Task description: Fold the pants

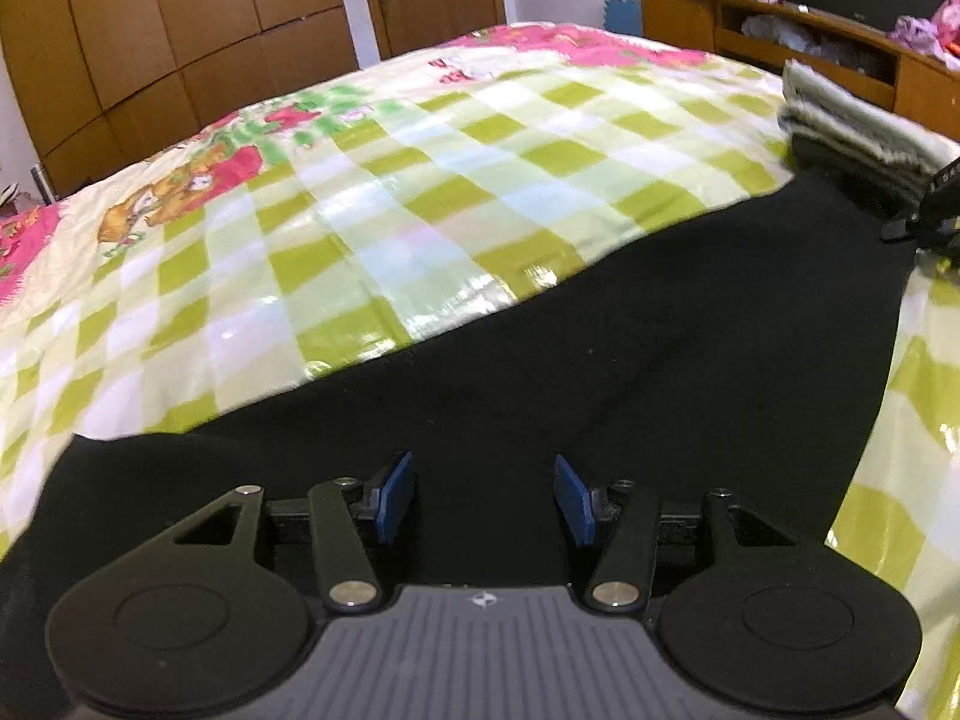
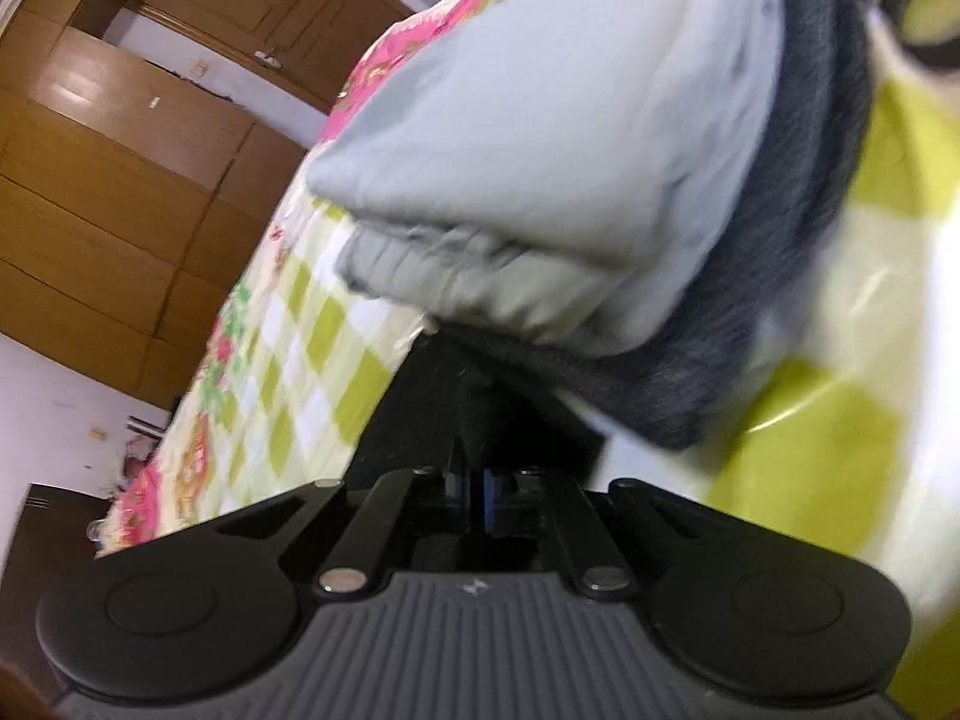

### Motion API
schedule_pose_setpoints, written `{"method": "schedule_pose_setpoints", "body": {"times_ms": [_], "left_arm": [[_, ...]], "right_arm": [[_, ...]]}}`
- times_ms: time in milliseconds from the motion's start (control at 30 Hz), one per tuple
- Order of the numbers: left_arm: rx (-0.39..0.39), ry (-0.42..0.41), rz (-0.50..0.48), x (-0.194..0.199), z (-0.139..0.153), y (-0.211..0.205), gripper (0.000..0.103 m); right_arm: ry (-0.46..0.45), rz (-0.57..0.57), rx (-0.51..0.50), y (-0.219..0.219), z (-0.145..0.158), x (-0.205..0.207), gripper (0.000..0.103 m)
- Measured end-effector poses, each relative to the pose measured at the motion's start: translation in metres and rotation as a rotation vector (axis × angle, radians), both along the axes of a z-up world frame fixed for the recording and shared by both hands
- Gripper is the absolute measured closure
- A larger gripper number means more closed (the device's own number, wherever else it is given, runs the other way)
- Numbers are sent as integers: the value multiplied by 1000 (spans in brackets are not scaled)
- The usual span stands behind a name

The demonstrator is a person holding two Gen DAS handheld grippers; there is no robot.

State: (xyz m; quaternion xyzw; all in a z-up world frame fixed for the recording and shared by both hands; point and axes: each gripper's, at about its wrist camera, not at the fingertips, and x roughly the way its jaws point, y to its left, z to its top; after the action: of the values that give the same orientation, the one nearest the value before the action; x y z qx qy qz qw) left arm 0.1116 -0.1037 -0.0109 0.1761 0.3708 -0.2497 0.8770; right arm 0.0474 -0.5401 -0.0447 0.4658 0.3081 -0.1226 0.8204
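Item: black pants (image 1: 540,360), one pair, laid flat on a bed under a green-and-white checked cover (image 1: 372,192) with pink cartoon print at its far side. Position: the near part of the bed, a broad dark band crossing the left wrist view from lower left to upper right; the long axis follows that diagonal, the far end pointing toward a stack of folded clothes (image 1: 858,126) at the right edge of the bed. Which end is waist and which is hem cannot be told, since the fabric is featureless black. Left gripper (image 1: 485,498): jaws standing wide apart, blue pads (image 1: 396,495) clear of each other, nothing between them, poised just above the cloth near its left end. Right gripper (image 2: 474,492): jaws drawn close, a pinch of black cloth rising from between them, so it appears to hold the pants' far end; the stack, pale grey garment (image 2: 540,120) over dark grey one (image 2: 780,300), sits just beyond it, touching or nearly so. In the left view the right gripper's tip shows at the frame's right edge beside the stack. Step in hand, by judgement: taking hold of both ends ahead of a fold, the right end gripped, the left not yet. Next move calls for: the left jaws to lower and close on the near edge, taking all layers, then both ends carried together evenly. Background: wooden wardrobe (image 1: 180,30), door, low cabinet.
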Motion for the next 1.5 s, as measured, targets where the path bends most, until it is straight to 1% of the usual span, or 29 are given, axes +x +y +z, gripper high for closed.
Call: {"method": "schedule_pose_setpoints", "body": {"times_ms": [33,100,133,200,267,333,400,500,533,567,600,633,667,700,733,767,833,900,933,1000,1033,1133,1233,1300,1333,1367,1400,1433,1500], "left_arm": [[4,-5,-1,-2,-1,-1,40],[-7,-16,-13,-7,3,2,40],[-14,-20,-19,-10,6,5,39],[-15,-47,-28,-14,12,12,39],[-23,-64,-22,-14,16,21,39],[-35,-73,-8,-11,18,32,39],[-31,-88,13,-7,18,47,39],[-21,-112,83,2,15,80,38],[-12,-109,126,8,12,95,37],[1,-101,177,14,7,111,37],[7,-89,231,21,3,128,33],[-9,-75,264,24,1,145,30],[-34,-66,283,25,0,158,24],[-55,-66,302,24,2,172,23],[-44,-79,323,22,3,180,23],[-31,-95,334,20,3,188,23],[-36,-102,361,15,3,204,23],[-62,-106,386,13,3,219,23],[-68,-113,395,13,4,225,23],[-86,-126,408,15,4,234,23],[-97,-128,415,15,4,239,23],[-110,-135,428,16,2,253,23],[-110,-134,441,15,-2,265,23],[-112,-130,453,14,-5,272,23],[-115,-129,459,14,-6,275,23],[-119,-130,464,14,-7,277,23],[-127,-129,472,14,-8,280,23],[-136,-128,477,14,-8,282,23],[-148,-129,481,14,-9,286,23]], "right_arm": [[37,14,-20,0,-1,1,97],[35,44,-69,4,10,-4,94],[27,41,-117,7,19,-10,90],[18,39,-284,20,44,-27,88],[11,64,-419,38,64,-36,88],[-33,139,-477,58,77,-34,88],[-73,295,-493,90,85,-14,86],[-109,512,-485,138,81,28,85],[-116,596,-480,161,77,47,85],[-116,651,-476,179,72,62,85],[-117,716,-462,199,64,79,85],[-115,763,-446,215,56,91,87],[-81,810,-436,233,45,109,87],[-38,835,-447,243,38,117,87],[-21,862,-461,257,36,127,84],[-61,894,-458,268,42,129,84],[-144,961,-452,289,55,136,84],[-184,1060,-454,324,64,156,83],[-197,1085,-443,339,62,168,83],[-218,1157,-390,370,57,197,83],[-209,1196,-348,387,51,213,83],[-149,1320,-229,422,37,236,81],[-143,1412,-151,439,30,248,81],[-144,1466,-110,446,31,250,81],[-152,1494,-85,447,33,252,77],[-163,1523,-78,450,35,251,66],[-169,1543,-88,453,36,253,61],[-178,1568,-99,457,37,252,59],[-193,1579,-123,461,38,253,59]]}}
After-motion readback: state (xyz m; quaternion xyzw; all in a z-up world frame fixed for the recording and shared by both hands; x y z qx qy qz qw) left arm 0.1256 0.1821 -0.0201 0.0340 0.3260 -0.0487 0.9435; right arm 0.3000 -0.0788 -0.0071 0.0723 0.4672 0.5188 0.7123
